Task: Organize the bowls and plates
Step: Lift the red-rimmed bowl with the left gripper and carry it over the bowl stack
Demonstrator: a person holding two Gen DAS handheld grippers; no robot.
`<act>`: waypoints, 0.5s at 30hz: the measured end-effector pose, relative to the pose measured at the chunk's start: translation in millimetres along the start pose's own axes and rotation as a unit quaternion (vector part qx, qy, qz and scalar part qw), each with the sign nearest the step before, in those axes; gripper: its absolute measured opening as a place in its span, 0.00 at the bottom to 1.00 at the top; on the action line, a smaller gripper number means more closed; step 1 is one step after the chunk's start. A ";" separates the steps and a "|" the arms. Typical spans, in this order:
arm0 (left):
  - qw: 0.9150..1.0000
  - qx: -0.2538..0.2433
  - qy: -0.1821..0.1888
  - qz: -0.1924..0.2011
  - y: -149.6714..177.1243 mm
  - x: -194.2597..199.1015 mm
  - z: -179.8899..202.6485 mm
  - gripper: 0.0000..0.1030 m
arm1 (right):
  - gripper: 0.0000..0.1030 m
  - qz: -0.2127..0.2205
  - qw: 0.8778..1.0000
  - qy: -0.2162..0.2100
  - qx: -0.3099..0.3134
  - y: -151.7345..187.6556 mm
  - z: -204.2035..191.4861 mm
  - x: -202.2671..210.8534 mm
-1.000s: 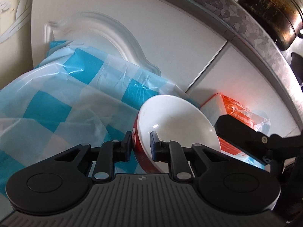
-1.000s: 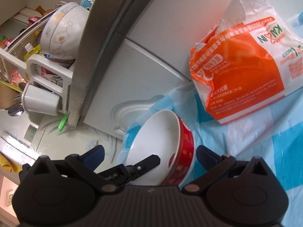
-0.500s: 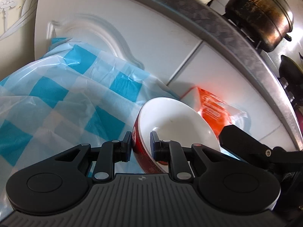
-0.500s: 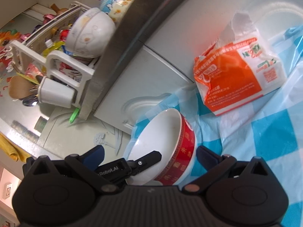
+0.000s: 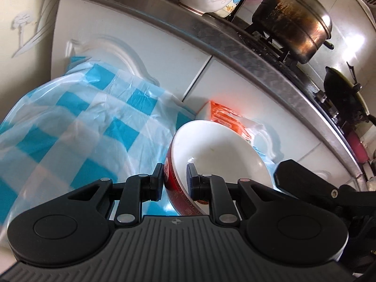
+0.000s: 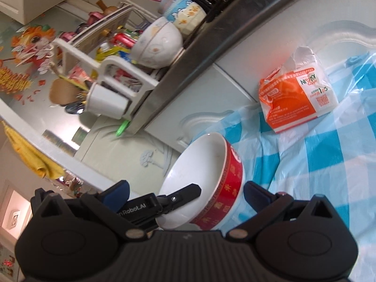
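The left gripper [image 5: 175, 178] is clamped on the rim of the red bowl [image 5: 218, 155], 1 pad outside the red wall, 1 inside the white hollow; the bowl hangs tilted above the blue checked plastic cloth [image 5: 77, 127]; the right gripper [image 6: 185, 192] stands with jaws apart around the same bowl, pads clear of it; behind lie an orange packet [image 6: 296, 101], white cabinet doors [image 5: 145, 35], a steel counter edge [image 5: 235, 44] and a dish rack [image 6: 110, 70] with pale bowls.

Bowl [image 5: 218, 150] glossy ceramic, red outside; counter edge [image 5: 246, 54] textured metal; checked sheet [image 5: 77, 127] thin shiny plastic; pot [image 5: 296, 23] scorched metal.
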State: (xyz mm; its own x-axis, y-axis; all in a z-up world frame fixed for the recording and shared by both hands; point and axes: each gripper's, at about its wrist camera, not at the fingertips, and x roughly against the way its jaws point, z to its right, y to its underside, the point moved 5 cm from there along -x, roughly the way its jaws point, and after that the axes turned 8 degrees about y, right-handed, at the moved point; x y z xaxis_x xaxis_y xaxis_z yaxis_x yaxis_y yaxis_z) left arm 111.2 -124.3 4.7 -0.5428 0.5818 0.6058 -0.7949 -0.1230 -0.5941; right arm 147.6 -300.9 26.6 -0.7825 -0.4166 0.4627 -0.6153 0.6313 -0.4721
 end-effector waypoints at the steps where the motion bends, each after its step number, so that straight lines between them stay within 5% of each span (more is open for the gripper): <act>1: 1.000 0.005 0.001 0.000 3.7 6.5 1.6 0.17 | 1.00 -0.002 1.000 -0.001 0.002 2.6 -2.7 5.6; 15: 1.000 0.002 0.001 0.010 38.8 85.8 44.4 0.17 | 1.00 -0.023 0.999 -0.030 0.021 36.0 -30.3 83.0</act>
State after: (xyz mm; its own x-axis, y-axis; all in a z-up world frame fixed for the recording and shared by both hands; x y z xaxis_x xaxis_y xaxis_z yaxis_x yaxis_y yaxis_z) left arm 21.7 -114.9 57.1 -0.5585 0.5809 0.5921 -0.7844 -0.1379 -0.6047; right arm 63.4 -292.9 70.8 -0.7562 -0.4842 0.4401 -0.6539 0.5826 -0.4826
